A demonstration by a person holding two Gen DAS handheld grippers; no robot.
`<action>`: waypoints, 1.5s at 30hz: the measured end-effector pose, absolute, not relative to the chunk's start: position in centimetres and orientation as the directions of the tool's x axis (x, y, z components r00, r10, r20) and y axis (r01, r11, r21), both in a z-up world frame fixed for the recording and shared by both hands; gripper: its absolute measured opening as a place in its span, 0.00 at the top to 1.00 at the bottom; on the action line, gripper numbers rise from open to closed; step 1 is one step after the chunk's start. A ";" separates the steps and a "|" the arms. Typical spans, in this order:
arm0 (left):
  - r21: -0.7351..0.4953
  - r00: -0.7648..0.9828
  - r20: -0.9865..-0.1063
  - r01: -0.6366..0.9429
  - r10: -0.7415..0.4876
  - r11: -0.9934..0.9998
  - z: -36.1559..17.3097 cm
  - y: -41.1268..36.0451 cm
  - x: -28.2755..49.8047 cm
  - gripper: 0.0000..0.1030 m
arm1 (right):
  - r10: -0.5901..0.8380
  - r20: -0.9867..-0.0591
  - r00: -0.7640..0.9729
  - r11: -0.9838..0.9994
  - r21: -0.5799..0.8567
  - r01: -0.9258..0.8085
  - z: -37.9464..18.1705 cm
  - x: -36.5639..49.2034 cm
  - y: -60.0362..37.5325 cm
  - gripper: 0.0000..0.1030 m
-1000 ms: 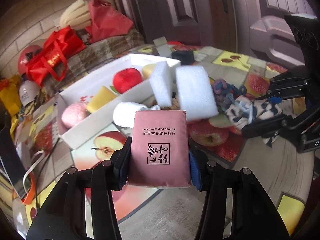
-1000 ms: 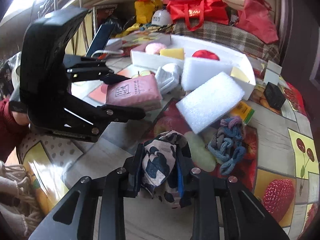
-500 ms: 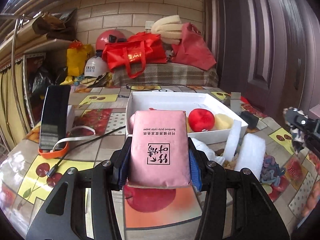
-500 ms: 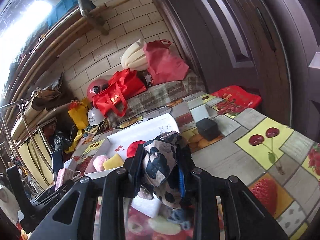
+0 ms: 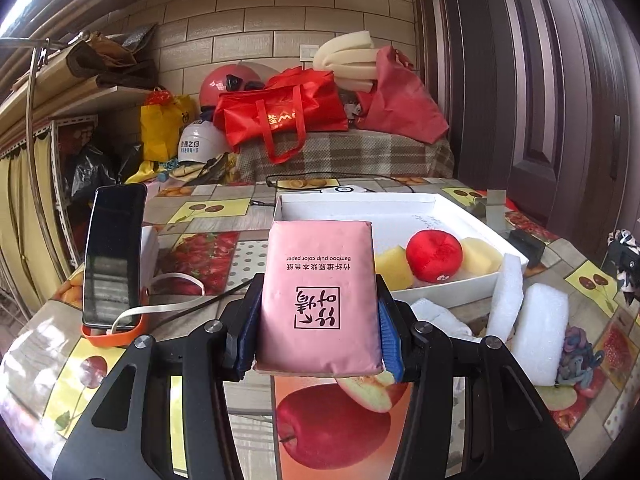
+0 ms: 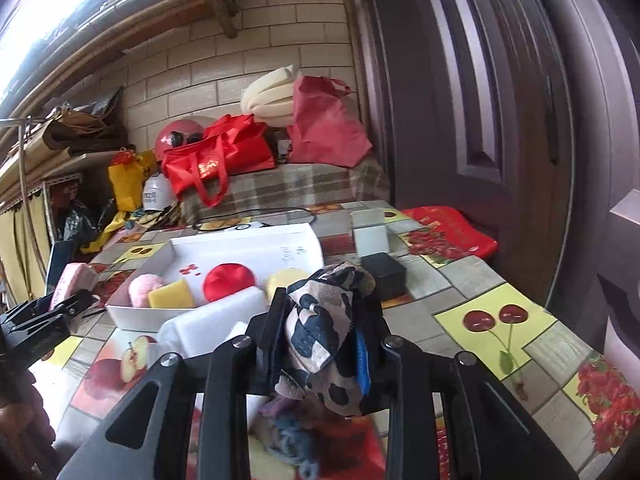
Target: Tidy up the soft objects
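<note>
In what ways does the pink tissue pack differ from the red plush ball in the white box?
The pink tissue pack is flat, rectangular and printed with text; the red plush ball is round and nearly plain. The pack is clamped in the left gripper above the table; the ball rests inside the white box, ungripped. Both look soft.

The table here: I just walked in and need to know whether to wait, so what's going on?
A person is sorting soft things with two handheld grippers. The left gripper is clamped on a pink tissue pack, the right gripper on a black-and-white cloth, both held above the table. The white box already holds a red plush and yellow sponges; white foam blocks lie outside.
</note>
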State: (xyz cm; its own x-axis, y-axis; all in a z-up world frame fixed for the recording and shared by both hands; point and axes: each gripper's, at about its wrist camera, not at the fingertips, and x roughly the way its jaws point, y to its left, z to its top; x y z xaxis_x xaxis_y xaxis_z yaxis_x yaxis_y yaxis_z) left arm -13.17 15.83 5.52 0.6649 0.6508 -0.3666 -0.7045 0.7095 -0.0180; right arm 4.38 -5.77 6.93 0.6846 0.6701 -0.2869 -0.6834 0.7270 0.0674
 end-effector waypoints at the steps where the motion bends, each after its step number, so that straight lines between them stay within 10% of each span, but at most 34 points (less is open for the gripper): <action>1: -0.016 0.667 -0.362 -0.702 0.651 0.712 5.5 15.9 -13.1 0.52 | 0.655 -0.284 0.700 0.743 0.071 -0.666 6.9 5.3 -6.2 0.72; 22: -0.028 0.567 -0.329 -0.806 0.755 0.592 5.5 22.8 -12.5 0.51 | 0.551 -0.271 0.789 0.796 -0.113 -0.595 6.9 13.2 -1.4 0.72; 45: -0.052 0.553 -0.289 -0.824 0.782 0.564 6.0 24.2 -9.5 0.51 | 0.687 -0.221 0.692 0.713 0.025 -0.701 7.2 12.7 7.4 0.72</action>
